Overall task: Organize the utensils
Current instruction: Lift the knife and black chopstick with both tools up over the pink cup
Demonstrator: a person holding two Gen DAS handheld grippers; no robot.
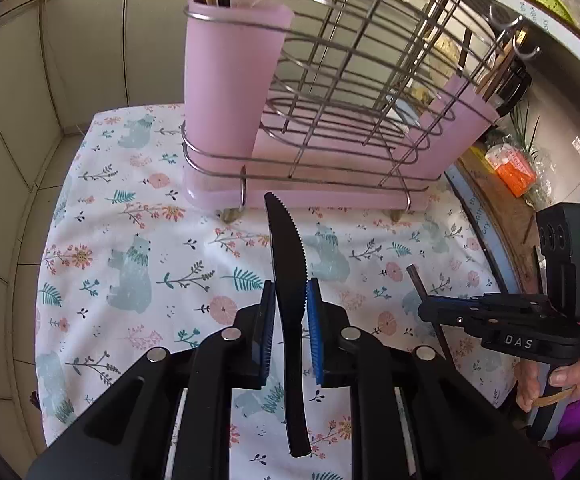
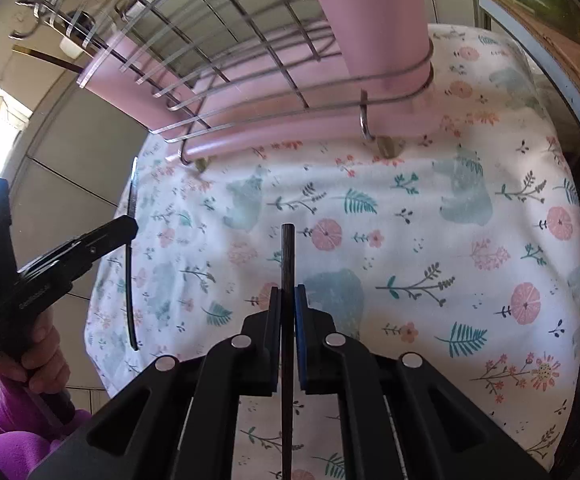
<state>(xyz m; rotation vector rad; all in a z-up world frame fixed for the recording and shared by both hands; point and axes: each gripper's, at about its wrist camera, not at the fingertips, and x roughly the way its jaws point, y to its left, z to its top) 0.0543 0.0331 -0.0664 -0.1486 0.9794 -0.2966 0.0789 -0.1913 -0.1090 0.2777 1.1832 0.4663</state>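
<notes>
Left gripper (image 1: 290, 292) tilted downward, pinching black knife (image 1: 286, 264) — right gripper (image 2: 289, 294) likewise, pinching dark chopstick (image 2: 288, 256).

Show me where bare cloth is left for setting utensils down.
Free: the floral tablecloth between the wire rack and both grippers. The left gripper grips a black knife; the right gripper grips a dark stick. Crowded: the rack and pink holder, already holding utensils.
</notes>
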